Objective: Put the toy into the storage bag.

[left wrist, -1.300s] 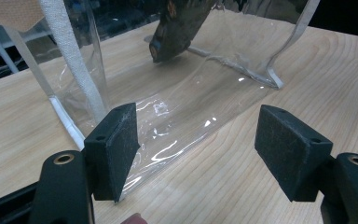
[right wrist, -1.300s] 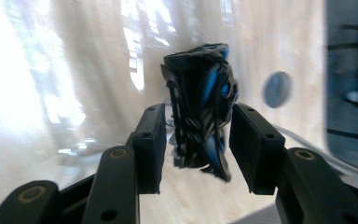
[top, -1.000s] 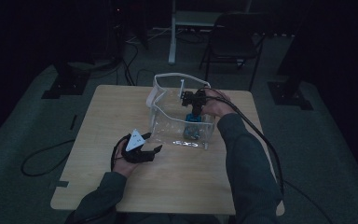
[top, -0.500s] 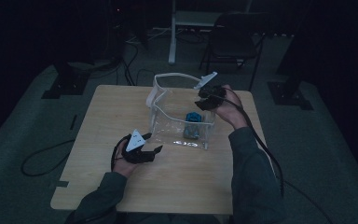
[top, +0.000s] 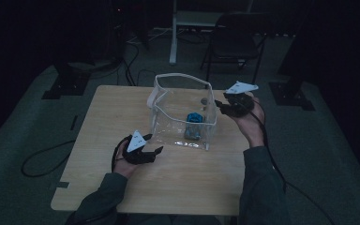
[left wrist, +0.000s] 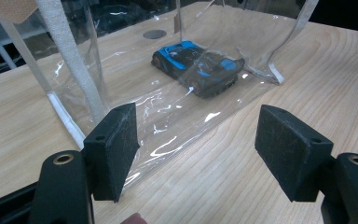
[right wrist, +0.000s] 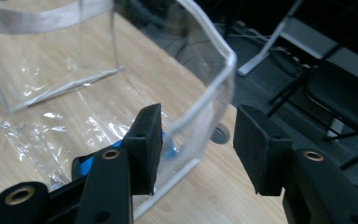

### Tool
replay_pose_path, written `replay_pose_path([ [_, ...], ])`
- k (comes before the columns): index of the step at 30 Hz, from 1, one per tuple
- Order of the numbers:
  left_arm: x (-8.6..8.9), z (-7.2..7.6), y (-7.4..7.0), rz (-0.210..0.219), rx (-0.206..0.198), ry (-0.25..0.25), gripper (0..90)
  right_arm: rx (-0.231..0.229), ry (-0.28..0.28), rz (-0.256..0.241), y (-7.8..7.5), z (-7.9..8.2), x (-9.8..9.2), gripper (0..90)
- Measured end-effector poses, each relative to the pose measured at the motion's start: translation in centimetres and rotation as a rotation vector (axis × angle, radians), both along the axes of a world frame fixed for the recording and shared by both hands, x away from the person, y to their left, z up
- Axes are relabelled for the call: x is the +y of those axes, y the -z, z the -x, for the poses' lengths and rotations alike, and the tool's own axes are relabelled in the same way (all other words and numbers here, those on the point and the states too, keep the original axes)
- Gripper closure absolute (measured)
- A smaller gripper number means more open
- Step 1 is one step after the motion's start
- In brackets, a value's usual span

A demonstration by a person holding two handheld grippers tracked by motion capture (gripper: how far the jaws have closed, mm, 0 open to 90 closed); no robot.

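Blue-and-black toy car (top: 194,117) lying inside clear plastic bag (top: 168,123), between left gripper (top: 151,151), jaws gaping wide and empty, and right gripper (top: 218,103), jaws parted, gripping nothing.

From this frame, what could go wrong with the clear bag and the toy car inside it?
The right claw stands open with the clear bag's rim between its jaws; closing and pulling might tip the light bag, since the open left claw sits beside it without holding it.

The toy car lies loose on the bag's floor, so a tilt might roll it against the wall.

The bag's film is creased and shiny, so a grip may slip.
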State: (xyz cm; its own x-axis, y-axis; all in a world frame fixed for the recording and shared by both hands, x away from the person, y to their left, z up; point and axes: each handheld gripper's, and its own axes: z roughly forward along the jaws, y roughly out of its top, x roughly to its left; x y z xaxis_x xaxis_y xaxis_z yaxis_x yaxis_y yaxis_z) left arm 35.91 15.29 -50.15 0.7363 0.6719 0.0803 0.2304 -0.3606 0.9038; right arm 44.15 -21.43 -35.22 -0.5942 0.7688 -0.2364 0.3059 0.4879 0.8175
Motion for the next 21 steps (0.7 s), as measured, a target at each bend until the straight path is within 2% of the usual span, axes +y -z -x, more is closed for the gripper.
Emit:
replay_pose_path([
  [1,0.0,0.0,0.0,-0.003,0.000,0.000,30.3,-0.005,0.011,-0.022,0.2,0.3,-0.4,51.1],
  [2,0.0,-0.1,0.0,-0.003,0.001,0.000,30.3,-0.005,0.011,-0.022,0.2,0.3,-0.4,51.1],
  [3,0.0,-0.1,0.1,-0.005,0.002,0.000,30.3,-0.020,0.030,-0.059,0.9,0.9,-1.1,50.9],
  [6,0.0,-0.1,0.1,-0.007,0.005,0.000,30.2,-0.030,0.052,-0.068,1.5,1.4,-1.6,50.8],
  [7,0.0,-0.1,0.2,-0.007,0.004,0.000,30.2,-0.031,0.062,-0.093,2.2,1.7,-2.0,50.4],
  [9,0.0,-0.2,0.2,-0.008,0.003,-0.001,30.2,-0.031,0.062,-0.093,2.2,1.7,-2.0,50.4],
  [11,0.1,-0.2,0.3,-0.008,0.006,-0.001,30.2,-0.026,0.079,-0.115,3.3,2.2,-2.5,49.3],
  [16,0.1,-0.2,0.4,-0.013,0.009,-0.002,30.1,-0.012,0.086,-0.108,5.2,2.9,-2.4,49.1],
  [19,0.1,-0.2,0.5,-0.007,0.015,-0.004,30.1,-0.008,0.087,-0.084,6.8,3.6,-2.0,48.9],
  [21,0.1,-0.3,0.5,-0.010,0.013,-0.004,30.1,-0.005,0.092,-0.082,7.1,3.8,-2.0,48.9],
])
